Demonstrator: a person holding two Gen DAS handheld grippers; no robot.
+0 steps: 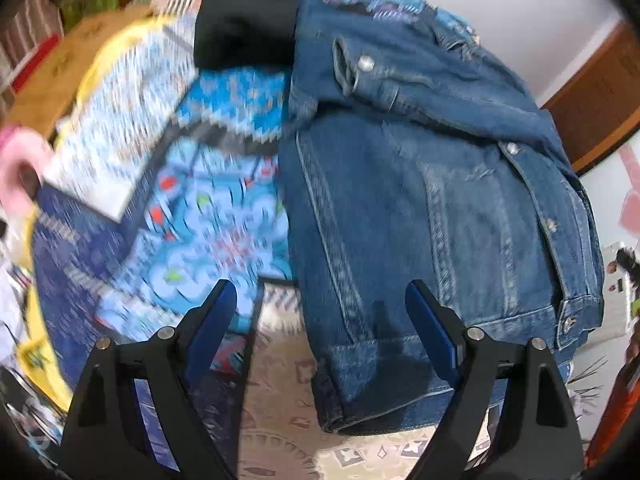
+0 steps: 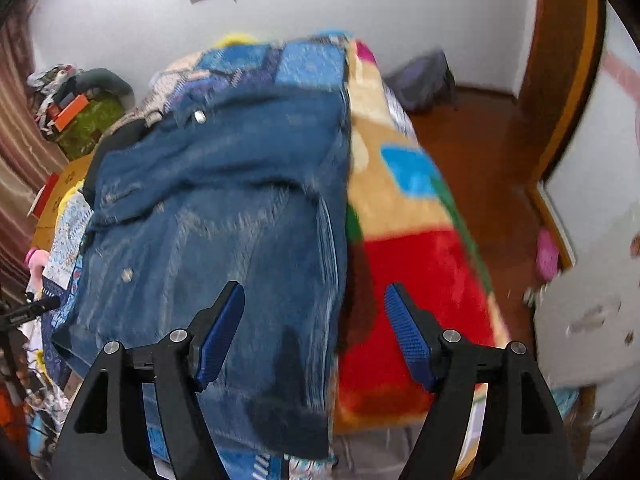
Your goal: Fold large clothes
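Note:
A blue denim jacket (image 1: 420,208) lies partly folded on a bed, with metal buttons and a sleeve laid across its top. My left gripper (image 1: 320,300) hovers open above the jacket's near left edge, nothing between its blue pads. In the right wrist view the same denim jacket (image 2: 224,208) fills the middle. My right gripper (image 2: 314,308) is open over the jacket's right edge where it meets the blanket, holding nothing.
A blue patterned bedspread (image 1: 200,208) covers the bed. A black garment (image 1: 244,24) lies beyond the jacket. A red, tan and blue fleece blanket (image 2: 412,240) lies to the right. Wooden floor (image 2: 480,152) and a door frame (image 2: 560,80) are on the right; clutter (image 2: 80,112) at left.

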